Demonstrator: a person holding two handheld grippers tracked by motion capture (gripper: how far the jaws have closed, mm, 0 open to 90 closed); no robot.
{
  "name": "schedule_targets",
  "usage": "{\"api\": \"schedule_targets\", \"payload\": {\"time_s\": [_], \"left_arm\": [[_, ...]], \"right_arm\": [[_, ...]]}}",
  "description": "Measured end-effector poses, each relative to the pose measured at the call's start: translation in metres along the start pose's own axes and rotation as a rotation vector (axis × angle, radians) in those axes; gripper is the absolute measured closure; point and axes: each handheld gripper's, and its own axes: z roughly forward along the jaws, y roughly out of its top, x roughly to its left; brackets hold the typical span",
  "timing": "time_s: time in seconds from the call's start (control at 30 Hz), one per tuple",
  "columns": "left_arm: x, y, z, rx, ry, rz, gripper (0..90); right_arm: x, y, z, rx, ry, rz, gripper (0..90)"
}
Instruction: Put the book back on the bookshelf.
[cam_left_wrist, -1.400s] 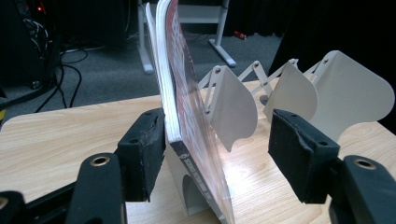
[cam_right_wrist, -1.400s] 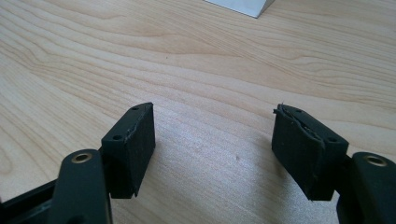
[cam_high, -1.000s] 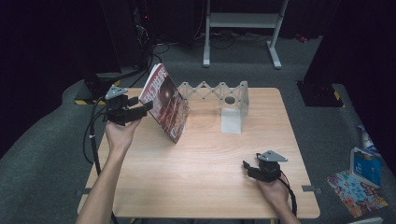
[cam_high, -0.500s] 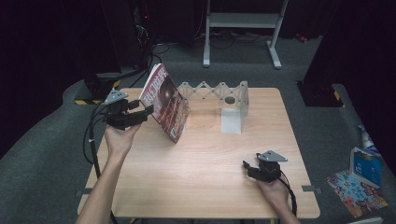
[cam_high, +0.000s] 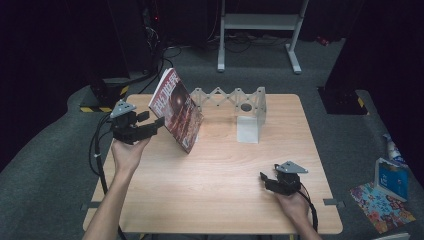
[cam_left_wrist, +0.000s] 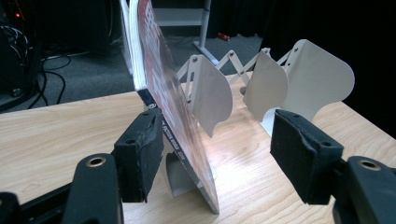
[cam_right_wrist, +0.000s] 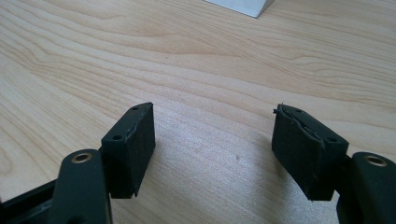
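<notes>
One book (cam_high: 176, 111) stood tilted against the first divider of the single white accordion rack (cam_high: 231, 98) on the table (cam_high: 220, 200); slotting it upright appeared unfinished. The left gripper (cam_high: 156, 122) was open around the book's lower edge, its pads not pressing. The right gripper (cam_high: 263, 178) rested open and empty near the table's front edge
</notes>
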Motion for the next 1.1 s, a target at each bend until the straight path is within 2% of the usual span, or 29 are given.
{"api": "schedule_targets", "payload": {"time_s": [1.1], "left_arm": [[0.003,-0.031,-0.006,0.004,-0.036,-0.035,34.8]], "right_arm": [[0.0,0.0,0.0,0.0,0.0,0.0,30.4]]}}
